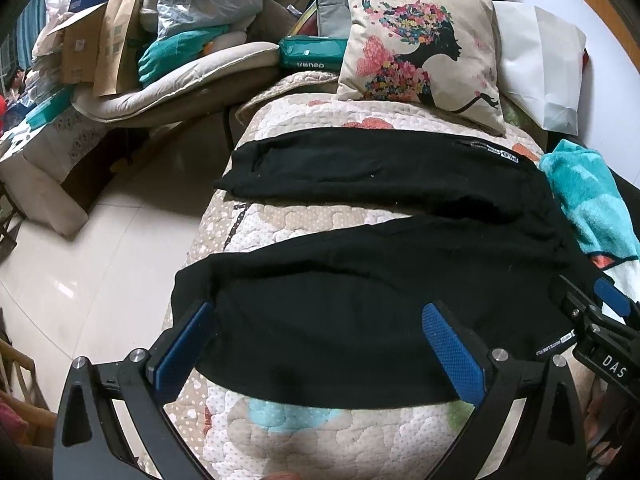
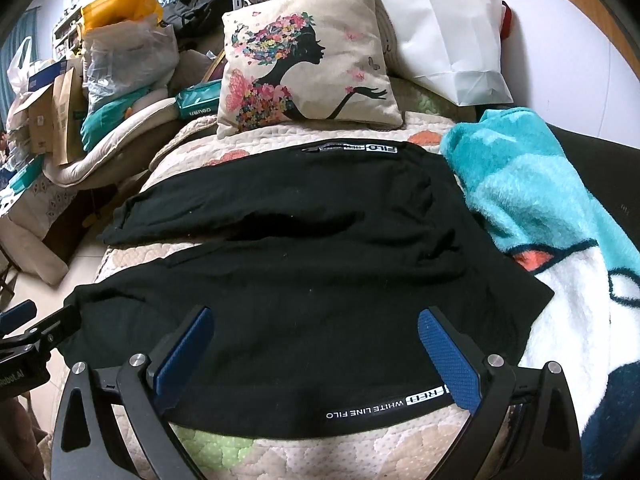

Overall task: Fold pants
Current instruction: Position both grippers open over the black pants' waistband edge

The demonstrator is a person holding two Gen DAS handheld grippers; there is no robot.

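Observation:
Black pants (image 1: pixel 360 280) lie spread flat on a quilted bedspread (image 1: pixel 304 420), the two legs side by side and running to the left, the waist to the right. My left gripper (image 1: pixel 320 316) is open and empty, hovering over the near leg close to its cuff. My right gripper (image 2: pixel 316 320) is open and empty over the near leg of the pants (image 2: pixel 312 264) by the waistband, above the white lettering (image 2: pixel 384 402). Each gripper shows at the edge of the other's view: the right gripper (image 1: pixel 600 312) and the left gripper (image 2: pixel 36 328).
A printed cushion (image 1: pixel 424 44) and a white paper bag (image 1: pixel 544 60) sit at the bed's far end. A teal and white fleece blanket (image 2: pixel 540 208) lies right of the pants. Piled boxes and bags (image 1: pixel 132 40) stand to the left, beyond tiled floor (image 1: pixel 88 248).

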